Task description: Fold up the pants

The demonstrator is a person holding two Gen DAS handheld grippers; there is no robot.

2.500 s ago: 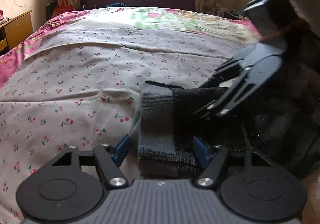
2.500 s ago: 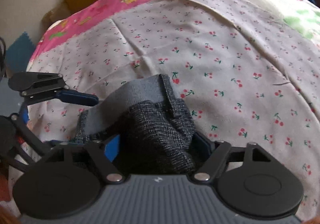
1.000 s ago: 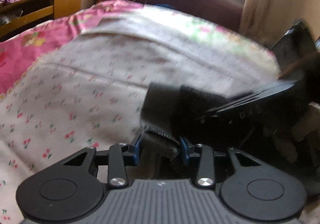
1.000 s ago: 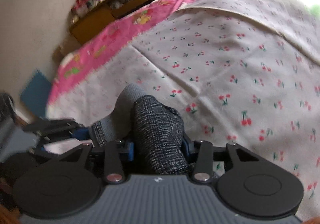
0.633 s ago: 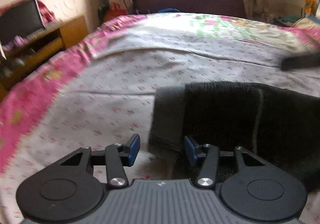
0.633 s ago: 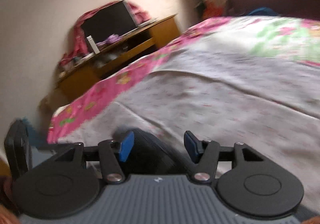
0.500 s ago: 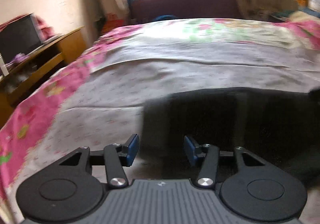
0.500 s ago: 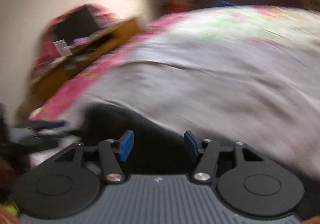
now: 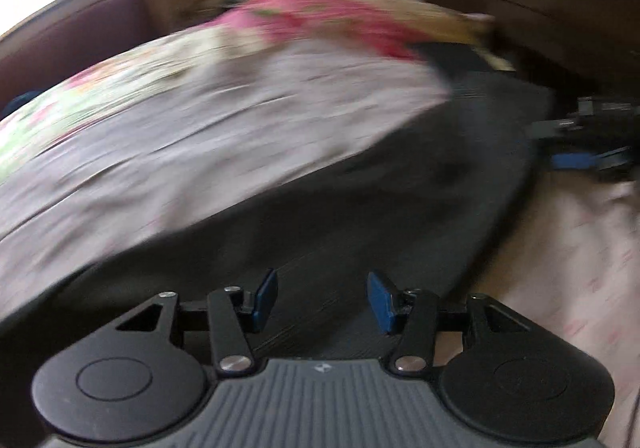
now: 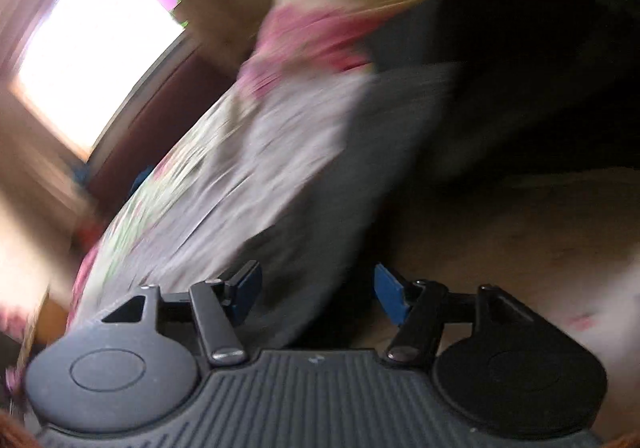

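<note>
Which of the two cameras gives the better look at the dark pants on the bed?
The left wrist view: the pants stretch across the bedsheet as one long dark band, blurred. The right wrist view shows only a more smeared grey strip of them along the bed's edge.

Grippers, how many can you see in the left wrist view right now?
2. The left gripper fills the bottom edge, jaws apart over the dark pants. The right gripper sits at the right edge beyond the pants, partly cut off and blurred.
</note>
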